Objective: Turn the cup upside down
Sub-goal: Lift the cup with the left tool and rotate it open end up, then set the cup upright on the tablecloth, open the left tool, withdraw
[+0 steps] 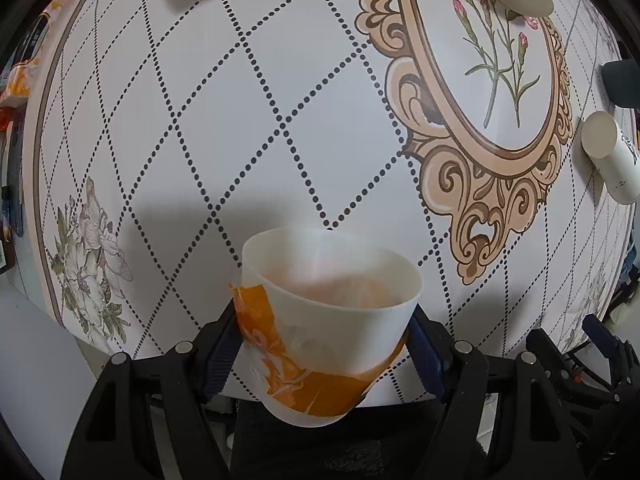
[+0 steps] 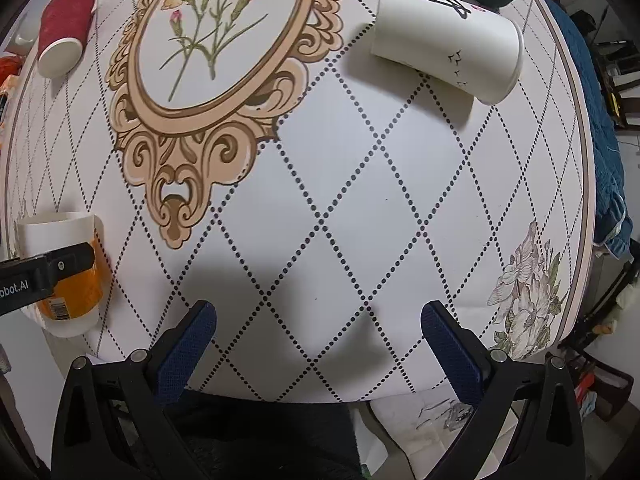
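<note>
The translucent white plastic cup with an orange label, mouth up and tilted, is pinched between the left gripper's blue pads above the near edge of the patterned white tablecloth, while the right gripper hangs spread wide, holding nothing.

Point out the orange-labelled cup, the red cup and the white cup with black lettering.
Orange-labelled cup (image 1: 320, 332): left wrist view, white side wall.
Red cup (image 2: 66, 20): right wrist view, red side wall.
White cup with black lettering (image 2: 448, 44): right wrist view, side wall.
</note>
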A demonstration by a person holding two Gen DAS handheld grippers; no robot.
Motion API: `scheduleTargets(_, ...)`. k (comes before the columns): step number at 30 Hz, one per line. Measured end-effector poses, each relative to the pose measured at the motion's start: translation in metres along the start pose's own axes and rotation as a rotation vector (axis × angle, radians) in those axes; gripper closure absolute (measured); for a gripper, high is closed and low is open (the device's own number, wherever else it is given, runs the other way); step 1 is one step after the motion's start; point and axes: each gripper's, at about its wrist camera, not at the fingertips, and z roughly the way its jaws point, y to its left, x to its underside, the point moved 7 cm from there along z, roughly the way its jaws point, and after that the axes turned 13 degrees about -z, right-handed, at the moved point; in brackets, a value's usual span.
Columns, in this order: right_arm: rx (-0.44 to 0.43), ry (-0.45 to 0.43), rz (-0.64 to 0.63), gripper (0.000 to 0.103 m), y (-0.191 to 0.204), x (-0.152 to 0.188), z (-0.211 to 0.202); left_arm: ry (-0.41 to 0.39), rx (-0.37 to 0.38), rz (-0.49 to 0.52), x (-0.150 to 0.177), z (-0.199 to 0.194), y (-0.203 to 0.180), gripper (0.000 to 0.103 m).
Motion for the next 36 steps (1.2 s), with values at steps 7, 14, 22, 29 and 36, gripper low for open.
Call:
scheduleTargets(7,-0.008,-0.004,0.051,0.000,-0.010,-0.008,0.000,0.007,0.031,-0.014,-0.008,0.003,-0.008,0.028)
scheduleTargets(14,-0.007,-0.010,0.059,0.000,-0.013,-0.013,-0.002,0.018,0.039,-0.016,-0.013,0.007,-0.001,0.028)
scheduleTargets(22,-0.018,-0.013,0.068,0.000,-0.018,-0.007,-0.010,-0.002,0.032,0.004,-0.026,-0.002,-0.008,0.012)
scheduleTargets(29,-0.021,-0.018,0.074,0.000,-0.017,-0.005,-0.015,-0.013,0.022,0.015,-0.025,-0.006,-0.006,0.012)
scheduleTargets(36,-0.021,-0.027,0.078,0.000,-0.019,-0.002,-0.021,-0.018,0.018,0.021,-0.007,-0.011,-0.013,0.011)
